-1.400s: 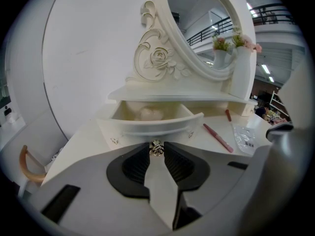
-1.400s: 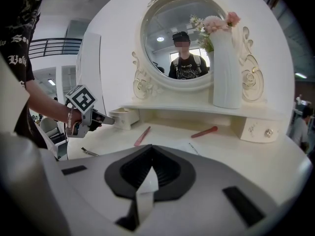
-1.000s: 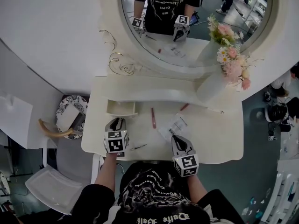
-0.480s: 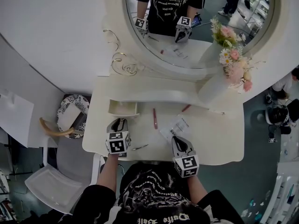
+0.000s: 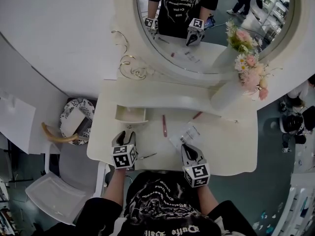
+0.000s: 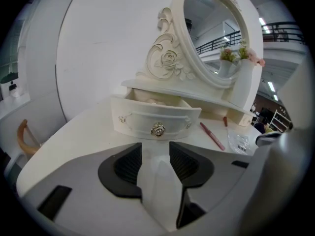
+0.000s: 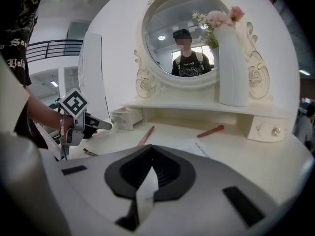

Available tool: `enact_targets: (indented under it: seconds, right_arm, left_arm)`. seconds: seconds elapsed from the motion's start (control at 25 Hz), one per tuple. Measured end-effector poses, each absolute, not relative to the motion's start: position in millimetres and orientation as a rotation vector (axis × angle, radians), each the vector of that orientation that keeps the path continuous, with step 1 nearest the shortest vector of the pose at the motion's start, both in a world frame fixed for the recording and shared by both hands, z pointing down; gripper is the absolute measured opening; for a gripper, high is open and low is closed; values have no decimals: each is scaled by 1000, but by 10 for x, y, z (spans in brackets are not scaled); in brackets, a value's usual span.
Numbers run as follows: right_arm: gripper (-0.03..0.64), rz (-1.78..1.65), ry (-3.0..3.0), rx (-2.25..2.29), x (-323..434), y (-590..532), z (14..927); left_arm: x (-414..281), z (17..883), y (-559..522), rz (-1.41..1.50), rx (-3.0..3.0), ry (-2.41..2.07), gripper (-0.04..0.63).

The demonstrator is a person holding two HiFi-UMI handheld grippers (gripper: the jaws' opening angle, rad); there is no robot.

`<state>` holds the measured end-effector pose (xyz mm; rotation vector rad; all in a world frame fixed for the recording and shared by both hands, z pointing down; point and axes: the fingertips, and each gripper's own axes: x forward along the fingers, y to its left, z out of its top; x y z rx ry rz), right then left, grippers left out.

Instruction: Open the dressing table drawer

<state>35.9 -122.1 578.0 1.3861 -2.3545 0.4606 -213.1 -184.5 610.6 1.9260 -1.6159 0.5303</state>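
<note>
Jaws of the left gripper point(image 6: 155, 149) are standing wide apart, having just been opening, and nothing is sitting between them; only the bare top of the dressing table point(image 5: 231, 154) is showing in the gap. Straight ahead of their tips, close but not touching, a metal knob point(image 6: 158, 129) is facing them from the curved front of the small drawer point(image 6: 142, 118), which is standing pulled out from under the shelf point(image 6: 172, 88). Ahead and to the right of these jaws a red lip pencil point(image 6: 211, 135) is lying on the top, with a clear plastic packet point(image 6: 239, 141) just beyond it. Back beside this gripper's body, on its right, a thin dark hair clip point(image 5: 146, 155) is lying near the table's front edge

Jaws of the right gripper point(image 7: 150, 151) are pressing together at their tips, gripping nothing. Ahead and to their right a second red stick point(image 7: 210, 131) is lying on the top, and further right a second small drawer point(image 7: 268, 127) is sitting closed. Above that, a white vase point(image 7: 232, 68) of pink and white flowers point(image 7: 216, 17) is standing on the shelf in front of the oval mirror point(image 7: 167, 33)
</note>
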Motion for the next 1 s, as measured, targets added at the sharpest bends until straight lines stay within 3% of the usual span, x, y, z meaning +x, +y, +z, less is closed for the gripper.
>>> enact_targets:
  seconds: [0.44,0.56,0.72,1.0]
  right_arm:
    - [11,473,-2354,1363,327,-1268,5807]
    - [11,469,-2351,1351,318,-1266,5814]
    - [11,471,-2348,1328,289,-1255,5840]
    - [9,487,-2338,1317,286,-1277,5881]
  left_arm:
    - [-1915,5898,-1705,432,2016,-1565,167]
    - [-1882,5916,-1642,404,1988,-1559,140]
    - [-1896,5912,-1578,408,1969,-1598,36]
    - [-1827,5888,-1526,424,2002,-1561,20]
